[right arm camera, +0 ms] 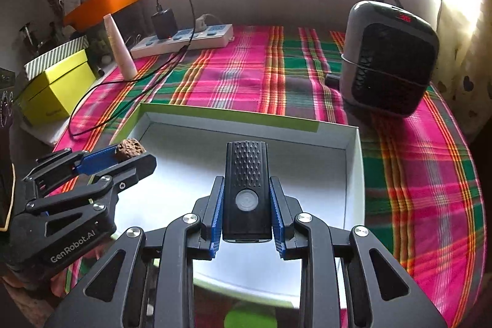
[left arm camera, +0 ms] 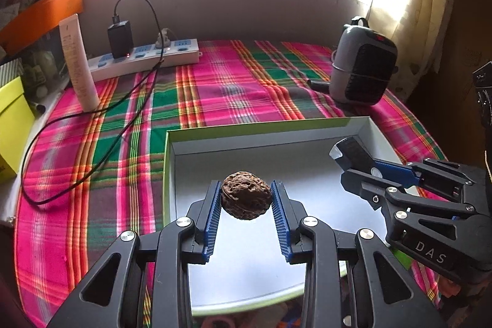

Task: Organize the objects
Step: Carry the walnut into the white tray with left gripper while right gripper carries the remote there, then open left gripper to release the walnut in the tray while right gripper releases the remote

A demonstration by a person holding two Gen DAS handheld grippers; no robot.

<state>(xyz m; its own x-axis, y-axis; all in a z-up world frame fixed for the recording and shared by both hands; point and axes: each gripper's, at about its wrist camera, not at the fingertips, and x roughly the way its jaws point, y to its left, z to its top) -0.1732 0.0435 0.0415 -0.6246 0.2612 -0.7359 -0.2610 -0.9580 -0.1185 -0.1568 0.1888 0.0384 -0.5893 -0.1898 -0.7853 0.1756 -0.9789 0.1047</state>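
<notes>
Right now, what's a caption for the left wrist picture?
Left fingers hold a walnut over the white box.

The left gripper (left arm camera: 246,199) pinches a walnut (left arm camera: 246,195) over the box (left arm camera: 363,129) (white inside, seemingly empty).

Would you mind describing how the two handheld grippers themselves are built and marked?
Both are matte black linkage frames with triangular cut-outs and round silver pivot pins. Each finger carries a blue ribbed pad. The left gripper bears white "GenRobot.AI" lettering on its body; the right gripper bears white "DAS" lettering. No cables, sleeves or hands are visible on either one.
</notes>
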